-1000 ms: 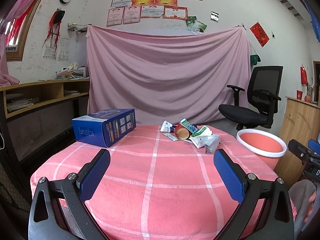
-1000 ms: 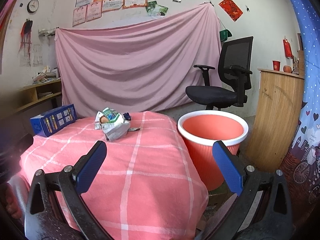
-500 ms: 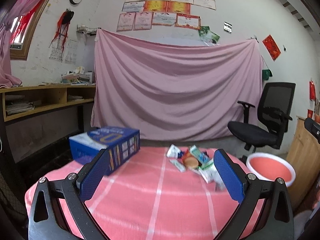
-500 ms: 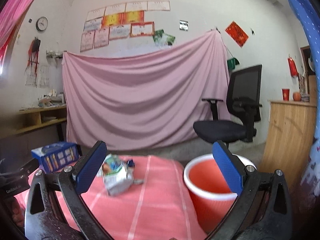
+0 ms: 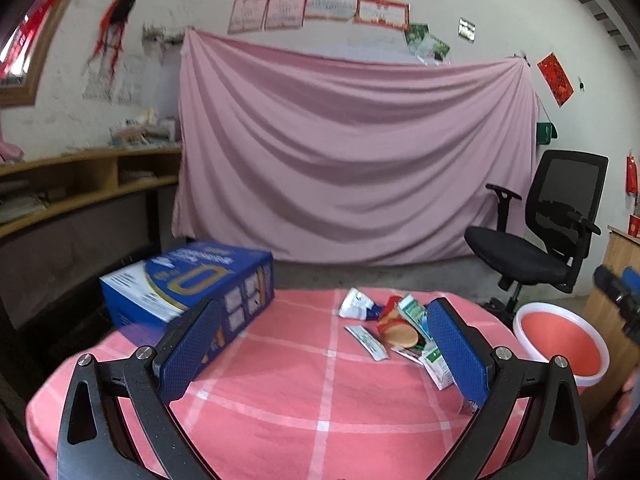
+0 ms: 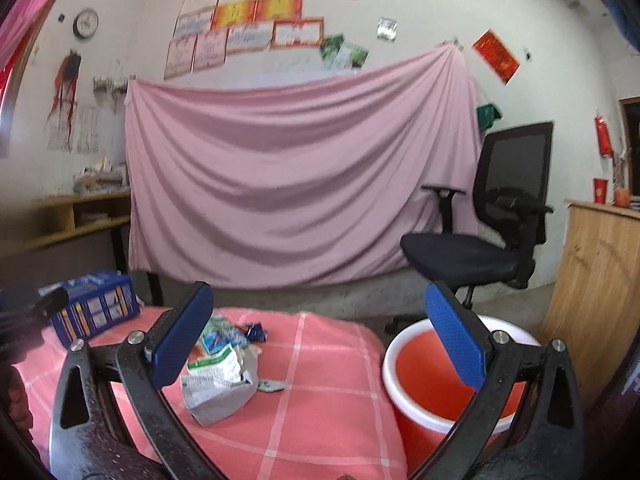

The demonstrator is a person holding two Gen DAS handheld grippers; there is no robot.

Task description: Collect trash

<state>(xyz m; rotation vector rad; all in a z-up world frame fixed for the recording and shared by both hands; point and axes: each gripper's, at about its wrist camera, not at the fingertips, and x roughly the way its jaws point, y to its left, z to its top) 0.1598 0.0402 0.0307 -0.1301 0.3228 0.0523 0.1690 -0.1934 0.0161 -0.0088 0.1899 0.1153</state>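
Opening step of the trash run, by the look of it: nothing picked up yet. Both tools up over the pink checked tablecloth [image 5: 280,392], left gripper [image 5: 320,354] spread wide with nothing between its blue pads, right gripper [image 6: 320,340] spread just as wide and equally bare.

Heap of crumpled wrappers and flattened cartons [image 5: 396,328] sitting on the tablecloth toward its far side, lying apart from both sets of fingers. In the right view, a crushed grey-and-green carton [image 6: 218,384] nearest of the heap, just off the left pad.

Round orange plastic bin with a white rim [image 6: 404,344] standing on the floor just beside the tablecloth's right edge, mouth open and seemingly bare inside.

Next, probably: drop a gripper toward the heap, straddle one piece, close. Thin, flat foil strips likely awkward to pinch off cloth.

Blue printed cardboard box [image 5: 188,288] at the tablecloth's far left, well apart from the heap. Black mesh office chair [image 5: 548,232] beyond the bin. Nothing blocking the way from heap to bin.
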